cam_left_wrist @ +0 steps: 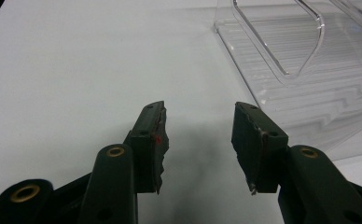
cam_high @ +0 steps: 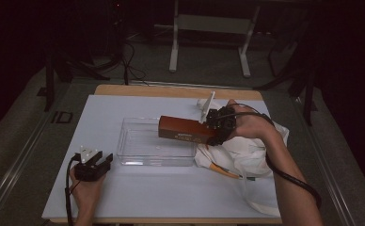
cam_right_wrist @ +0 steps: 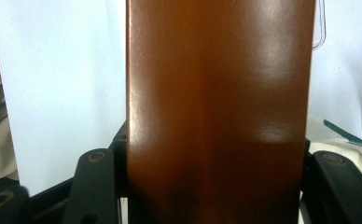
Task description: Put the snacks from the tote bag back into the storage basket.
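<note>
Your worktop (cam_high: 124,197) carries a white sheet across nearly all its surface. On it, at about 4 o'clock from centre, lies a crumpled white cloth bag (cam_high: 251,155) with an orange and a dark green stroke showing along its near edge. A clear plastic tray (cam_high: 143,146) sits at the centre of the sheet, long side running 9 to 3 o'clock; in the left gripper view its ribbed floor and curved inner wall (cam_left_wrist: 305,46) show at 1 o'clock from the tongs.

Your right tongs (cam_high: 217,126) are clamped on one end of a long reddish-brown box (cam_high: 183,129), which they hold roughly level, its free end pointing toward 9 o'clock over the tray's right part. Whether the box touches the tray's rim, you cannot tell. In the right gripper view the box (cam_right_wrist: 219,107) stands between the two black jaws, pressed by both.

Your left tongs (cam_high: 98,165) rest low at 8 o'clock from the tray, near its corner. In the left gripper view they (cam_left_wrist: 200,140) stand apart with nothing between them, above bare white sheet.
</note>
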Demonstrator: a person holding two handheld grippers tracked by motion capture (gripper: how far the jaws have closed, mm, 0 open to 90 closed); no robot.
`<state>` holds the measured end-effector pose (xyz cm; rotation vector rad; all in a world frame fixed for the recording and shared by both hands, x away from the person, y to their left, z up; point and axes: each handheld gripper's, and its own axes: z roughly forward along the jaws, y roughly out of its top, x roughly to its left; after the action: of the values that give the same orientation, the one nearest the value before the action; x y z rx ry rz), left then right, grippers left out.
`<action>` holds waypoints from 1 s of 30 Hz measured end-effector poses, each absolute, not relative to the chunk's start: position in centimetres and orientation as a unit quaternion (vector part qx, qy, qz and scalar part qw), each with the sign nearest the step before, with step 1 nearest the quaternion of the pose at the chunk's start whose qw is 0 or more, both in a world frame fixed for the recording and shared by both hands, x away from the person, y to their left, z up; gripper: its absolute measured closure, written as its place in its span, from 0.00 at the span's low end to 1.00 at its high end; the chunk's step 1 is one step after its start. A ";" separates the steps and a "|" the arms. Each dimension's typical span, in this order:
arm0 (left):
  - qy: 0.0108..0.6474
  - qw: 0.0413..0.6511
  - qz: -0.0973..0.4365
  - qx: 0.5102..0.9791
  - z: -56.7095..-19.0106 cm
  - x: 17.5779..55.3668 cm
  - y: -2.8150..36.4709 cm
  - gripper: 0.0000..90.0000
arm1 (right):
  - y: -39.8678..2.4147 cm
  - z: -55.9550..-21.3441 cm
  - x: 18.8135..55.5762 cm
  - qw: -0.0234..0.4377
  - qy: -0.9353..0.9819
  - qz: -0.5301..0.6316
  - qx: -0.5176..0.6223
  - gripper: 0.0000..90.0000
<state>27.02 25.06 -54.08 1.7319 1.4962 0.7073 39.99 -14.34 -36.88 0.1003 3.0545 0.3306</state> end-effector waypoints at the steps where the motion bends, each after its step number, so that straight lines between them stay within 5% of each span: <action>1: 0.582 0.365 0.275 0.673 -54.1 27.0 25.1 0.61 | -14.3 -36.9 40.0 0.034 0.993 0.107 0.030 0.48; 30: 0.581 0.365 0.275 0.674 -54.1 27.0 25.1 0.61 | -12.3 -37.9 40.0 0.022 0.994 0.109 0.016 0.48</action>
<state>27.01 25.06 -54.07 1.7325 1.4944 0.7070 40.02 -12.27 -37.93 0.0485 3.0791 0.3377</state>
